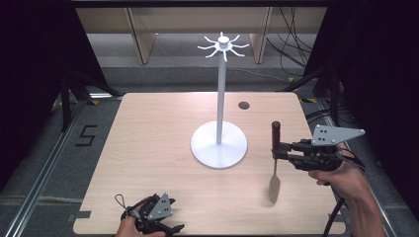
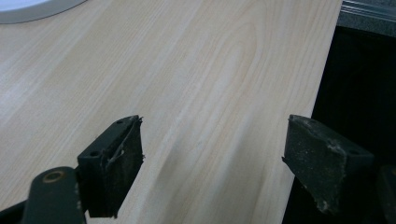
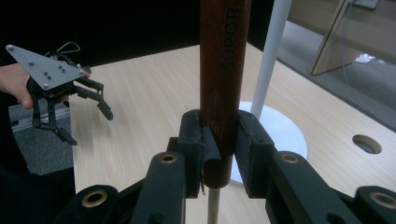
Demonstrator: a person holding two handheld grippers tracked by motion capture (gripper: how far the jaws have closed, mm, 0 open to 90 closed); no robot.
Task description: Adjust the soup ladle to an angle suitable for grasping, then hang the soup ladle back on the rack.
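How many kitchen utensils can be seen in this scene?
1. A spatula with a dark wooden handle hangs upright above the table's right side, clamped in the right gripper, right of the white hanger stand, whose hooks are all bare.

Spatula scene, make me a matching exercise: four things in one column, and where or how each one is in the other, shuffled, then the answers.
Things:
1. spatula
2. white stand
3. left gripper
4. round hole

Places or states:
A. open, at the table's near left edge
B. upright in the middle of the table
C. in the tabletop behind the stand's base, to its right
D. held upright by its brown handle in the right gripper, blade down

Pairs: 1-D, 2-B, 3-A, 4-C
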